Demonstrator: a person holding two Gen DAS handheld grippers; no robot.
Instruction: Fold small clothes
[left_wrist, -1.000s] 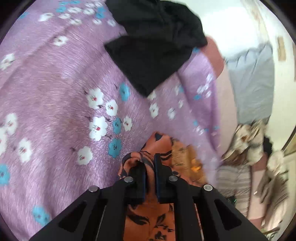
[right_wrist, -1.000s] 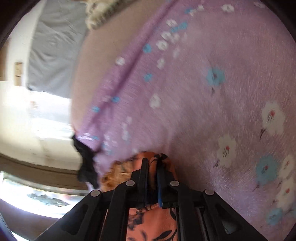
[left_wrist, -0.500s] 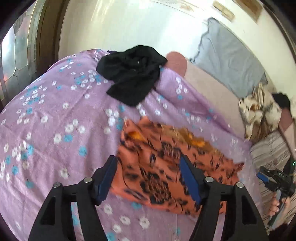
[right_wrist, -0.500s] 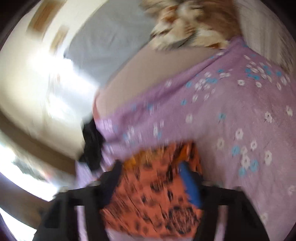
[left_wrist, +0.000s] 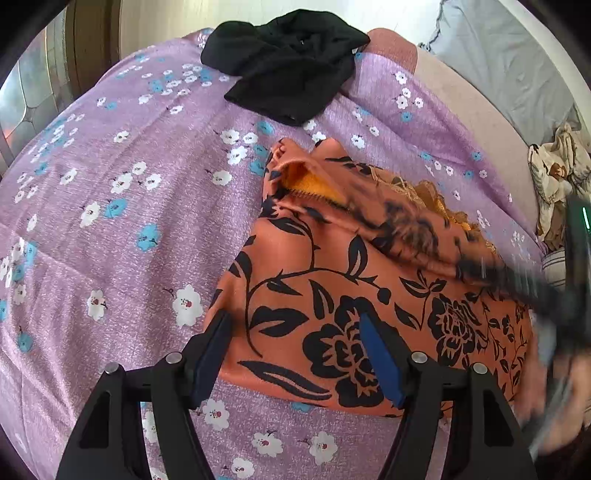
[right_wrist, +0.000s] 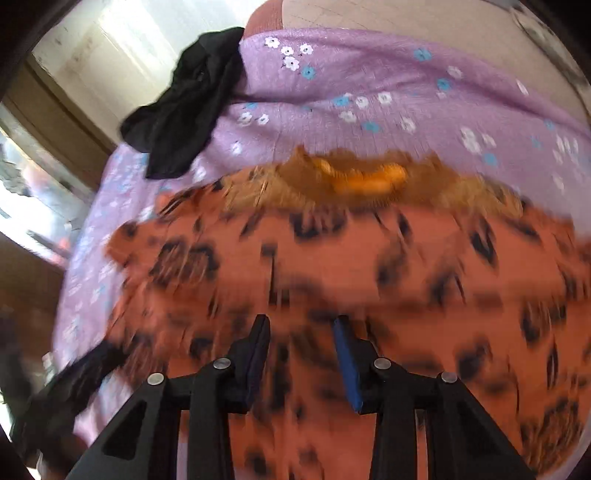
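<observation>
An orange garment with a black flower print lies folded on the purple flowered bedspread; a yellow lining shows at its far edge. My left gripper is open and empty, just above the garment's near left corner. My right gripper is open and empty, low over the same garment, which is blurred in that view. The right gripper also shows as a dark blur at the right of the left wrist view.
A crumpled black garment lies at the far edge of the bedspread and shows in the right wrist view too. A grey cloth and a cream patterned bundle lie at the right. A wall and window frame stand behind.
Both grippers were shut on the orange garment a second ago. They have let go, opened, and pulled back; the garment now lies flat and folded on the bedspread.
</observation>
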